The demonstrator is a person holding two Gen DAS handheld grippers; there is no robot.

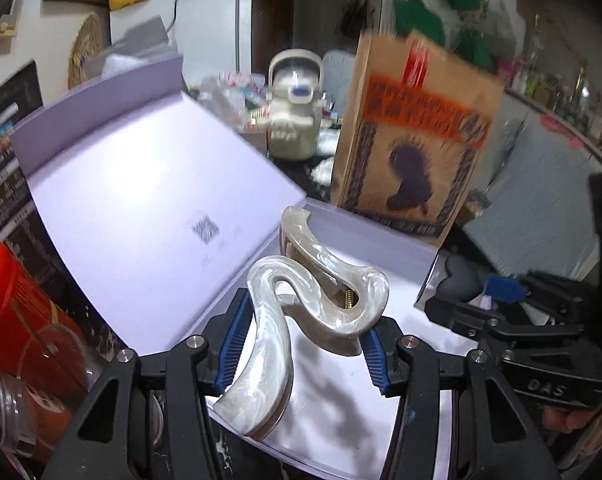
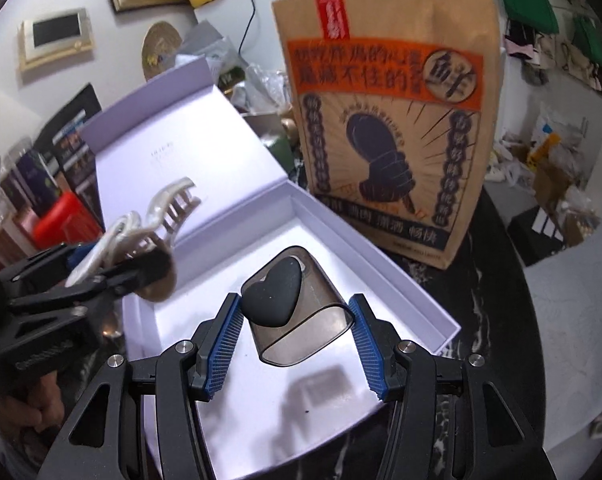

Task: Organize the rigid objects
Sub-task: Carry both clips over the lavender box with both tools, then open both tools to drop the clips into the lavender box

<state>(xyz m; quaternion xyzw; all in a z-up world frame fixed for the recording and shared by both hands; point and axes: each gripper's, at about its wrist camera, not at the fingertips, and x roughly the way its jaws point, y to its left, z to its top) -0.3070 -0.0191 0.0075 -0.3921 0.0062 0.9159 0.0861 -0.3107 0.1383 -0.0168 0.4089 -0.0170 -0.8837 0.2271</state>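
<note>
Holding things over the white box [image 2: 405, 280], both grippers are carrying something. The left gripper [image 1: 301, 344] is pinching a shiny pearl hair clip [image 1: 301, 304]. The right gripper [image 2: 297, 336] is squeezing a see-through gray case [image 2: 301, 312] with a black heart [image 2: 275, 294] on it, at 12 o'clock from its fingers. Going down slowly and letting go flat inside the box is looking best.

Bag [image 1: 413, 136] print motion-blurred; clip [image 2: 141, 236] smeared, partly behind left gripper [image 2: 113, 276]; jar [image 1: 9, 408] cut by edge.
</note>
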